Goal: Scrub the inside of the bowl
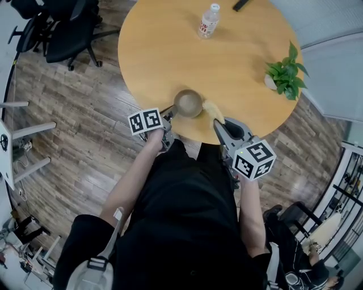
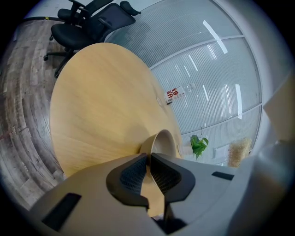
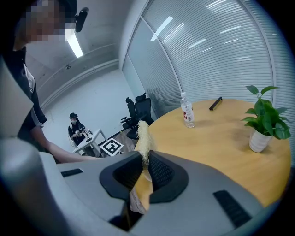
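Observation:
A tan bowl (image 1: 188,103) stands near the front edge of the round wooden table (image 1: 164,51). My left gripper (image 1: 169,115) meets it from the left. In the left gripper view the bowl (image 2: 164,141) has its thin rim clamped between the black pads of the left gripper (image 2: 148,157). My right gripper (image 1: 219,123) hovers just right of the bowl, shut on a yellow fibrous scrubber (image 1: 212,110). In the right gripper view the scrubber (image 3: 144,137) sticks up out of the right gripper (image 3: 144,159), held above the table edge and clear of the bowl.
A water bottle (image 1: 209,21) and a black remote-like bar (image 1: 241,4) lie at the table's far side. A potted plant (image 1: 285,74) stands at its right edge. Black office chairs (image 1: 62,28) stand at far left on the wood floor. A person (image 3: 76,130) stands at a distant table.

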Motion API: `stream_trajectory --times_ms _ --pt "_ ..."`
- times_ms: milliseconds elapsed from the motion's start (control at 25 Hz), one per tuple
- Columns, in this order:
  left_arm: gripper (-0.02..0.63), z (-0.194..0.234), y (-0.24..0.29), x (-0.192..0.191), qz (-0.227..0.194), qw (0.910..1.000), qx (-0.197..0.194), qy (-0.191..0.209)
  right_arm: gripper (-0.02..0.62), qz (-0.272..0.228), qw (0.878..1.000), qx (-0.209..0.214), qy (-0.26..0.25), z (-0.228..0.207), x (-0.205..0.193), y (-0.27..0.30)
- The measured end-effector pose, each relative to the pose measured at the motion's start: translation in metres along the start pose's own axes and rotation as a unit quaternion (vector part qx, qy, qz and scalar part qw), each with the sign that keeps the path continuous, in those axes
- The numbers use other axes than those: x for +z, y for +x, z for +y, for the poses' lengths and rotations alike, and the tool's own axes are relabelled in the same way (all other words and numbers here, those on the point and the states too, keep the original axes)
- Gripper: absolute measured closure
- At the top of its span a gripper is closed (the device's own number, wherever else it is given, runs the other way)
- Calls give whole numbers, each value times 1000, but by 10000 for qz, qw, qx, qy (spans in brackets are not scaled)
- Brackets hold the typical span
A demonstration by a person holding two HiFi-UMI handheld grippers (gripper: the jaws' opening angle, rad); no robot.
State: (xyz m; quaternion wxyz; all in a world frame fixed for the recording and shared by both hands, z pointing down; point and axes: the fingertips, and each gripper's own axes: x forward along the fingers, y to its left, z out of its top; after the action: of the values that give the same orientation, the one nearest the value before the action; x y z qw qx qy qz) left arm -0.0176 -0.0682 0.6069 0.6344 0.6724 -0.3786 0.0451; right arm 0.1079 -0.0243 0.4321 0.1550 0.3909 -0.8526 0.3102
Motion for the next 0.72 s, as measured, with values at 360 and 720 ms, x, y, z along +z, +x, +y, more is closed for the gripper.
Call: stream_trajectory --times_ms 360,720 --pt "588 -19 -17 -5 104 9997 -145 170 554 627 9976 -39 -302 10 -22 15" --pt "591 -39 -55 0 162 9907 230 1330 554 990 9899 -50 -1011 37 -29 44"
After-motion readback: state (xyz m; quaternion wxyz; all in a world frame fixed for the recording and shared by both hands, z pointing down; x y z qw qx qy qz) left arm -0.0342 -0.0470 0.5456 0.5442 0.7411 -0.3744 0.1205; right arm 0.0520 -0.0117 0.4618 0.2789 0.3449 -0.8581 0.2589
